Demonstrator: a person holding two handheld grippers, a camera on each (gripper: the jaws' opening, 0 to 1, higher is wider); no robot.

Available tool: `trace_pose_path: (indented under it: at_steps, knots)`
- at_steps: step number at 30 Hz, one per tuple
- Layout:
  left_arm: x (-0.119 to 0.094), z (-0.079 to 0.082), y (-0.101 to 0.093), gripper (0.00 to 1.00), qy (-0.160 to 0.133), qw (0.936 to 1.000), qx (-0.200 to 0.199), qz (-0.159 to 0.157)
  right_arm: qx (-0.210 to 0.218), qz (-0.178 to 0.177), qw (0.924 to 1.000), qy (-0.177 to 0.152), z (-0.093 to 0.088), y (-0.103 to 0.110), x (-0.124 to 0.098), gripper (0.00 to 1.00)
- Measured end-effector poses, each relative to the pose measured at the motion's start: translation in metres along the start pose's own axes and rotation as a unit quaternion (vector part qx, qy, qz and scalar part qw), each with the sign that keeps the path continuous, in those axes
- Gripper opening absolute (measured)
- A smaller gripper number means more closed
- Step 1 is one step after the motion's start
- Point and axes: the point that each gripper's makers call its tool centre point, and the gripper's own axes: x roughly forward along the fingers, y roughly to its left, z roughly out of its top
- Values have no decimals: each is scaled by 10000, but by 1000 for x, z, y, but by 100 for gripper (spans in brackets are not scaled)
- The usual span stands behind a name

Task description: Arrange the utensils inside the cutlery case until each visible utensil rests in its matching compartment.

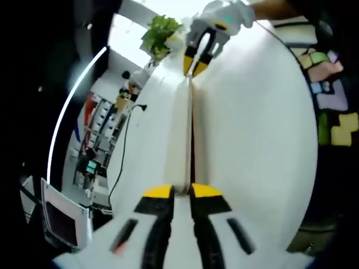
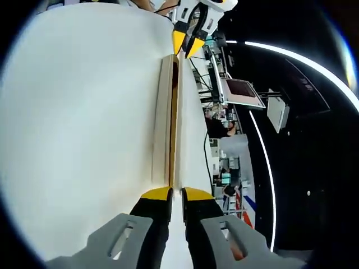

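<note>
The cutlery case is a long light wooden tray, seen edge-on on the white table. My left gripper is shut on the case's near end wall. At the far end the right gripper, held by a gloved hand, pinches the opposite wall. In the right gripper view the same case runs from my right gripper, shut on its end, up to the left gripper. The compartments and any utensils inside are hidden at this low angle.
The table's edge runs close beside the case, with a black cable hanging past it. A green plant stands beyond the far end. A monitor and shelves lie off the table. Coloured floor mats lie beyond the table's other edge.
</note>
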Motion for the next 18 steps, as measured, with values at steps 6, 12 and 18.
trace_pose_path:
  at_steps: [6,12,18]
  knots:
    - [-1,-2,-4,11,44,9998,90,-181,-90,229,9997,10,0,1,5,8]
    - [-3,4,-7,9,-131,9991,-28,-403,-71,356,9993,62,-3,1,6,8]
    - [-1,2,-7,9,-190,9984,-167,-502,175,472,9987,15,-5,3,8,9]
